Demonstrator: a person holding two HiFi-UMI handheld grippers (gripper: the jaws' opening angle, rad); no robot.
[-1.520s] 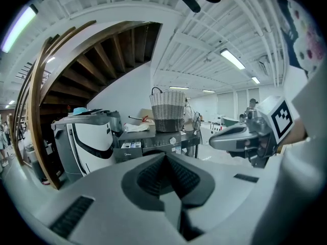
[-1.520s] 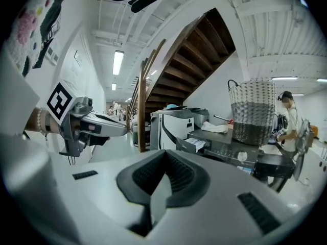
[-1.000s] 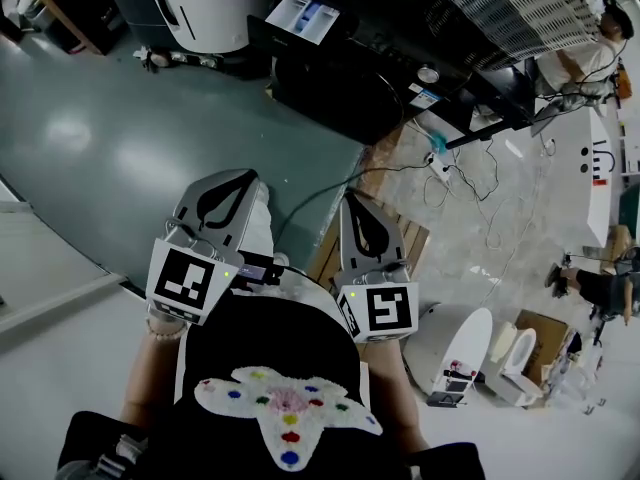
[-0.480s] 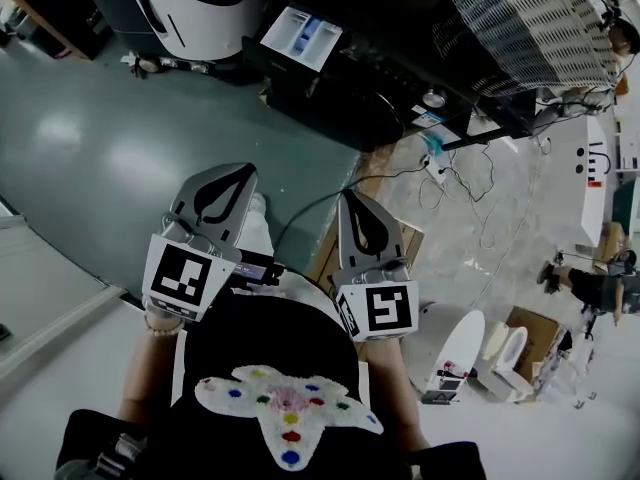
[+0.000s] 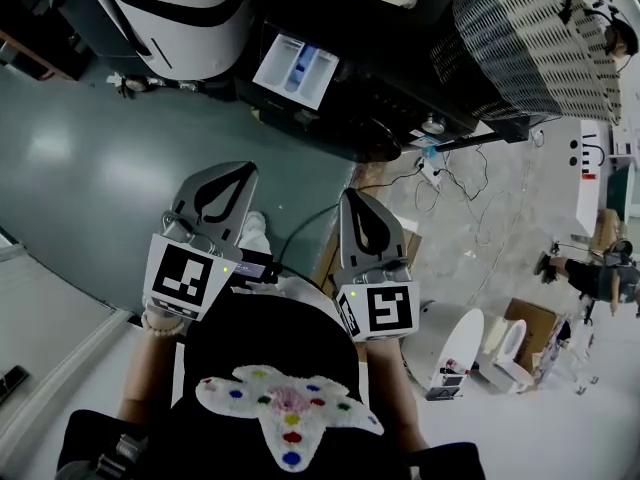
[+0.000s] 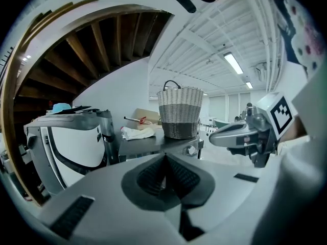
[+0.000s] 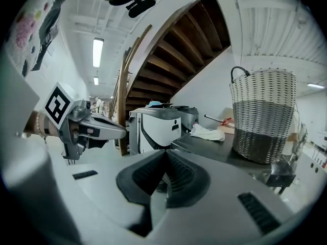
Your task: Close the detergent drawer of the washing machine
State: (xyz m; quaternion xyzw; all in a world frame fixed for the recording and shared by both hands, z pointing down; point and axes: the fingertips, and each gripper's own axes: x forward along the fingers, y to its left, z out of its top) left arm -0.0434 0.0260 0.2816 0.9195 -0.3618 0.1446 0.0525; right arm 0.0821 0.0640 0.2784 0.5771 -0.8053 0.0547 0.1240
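Note:
The dark washing machine (image 5: 370, 88) stands ahead at the top of the head view, its white detergent drawer (image 5: 297, 68) with a blue insert pulled out toward me. My left gripper (image 5: 236, 170) and right gripper (image 5: 354, 198) are held side by side in front of my body, well short of the machine. Both are shut with nothing between the jaws. In the left gripper view the shut jaws (image 6: 165, 158) point at the machine's dark top (image 6: 148, 143); the drawer is hidden there. The right gripper view's jaws (image 7: 165, 154) are also pressed together.
A wicker basket (image 5: 530, 38) and a white cloth (image 7: 207, 132) sit on the washing machine. A white appliance (image 5: 180, 8) stands to its left under a wooden staircase (image 7: 168, 50). Cables (image 5: 450, 183) and a wooden pallet (image 5: 330, 258) lie on the floor to the right; a person (image 5: 590, 273) is far right.
The washing machine, its open drawer and the basket have come nearer and lower in the head view. Both grippers keep their place before my body and stay shut.

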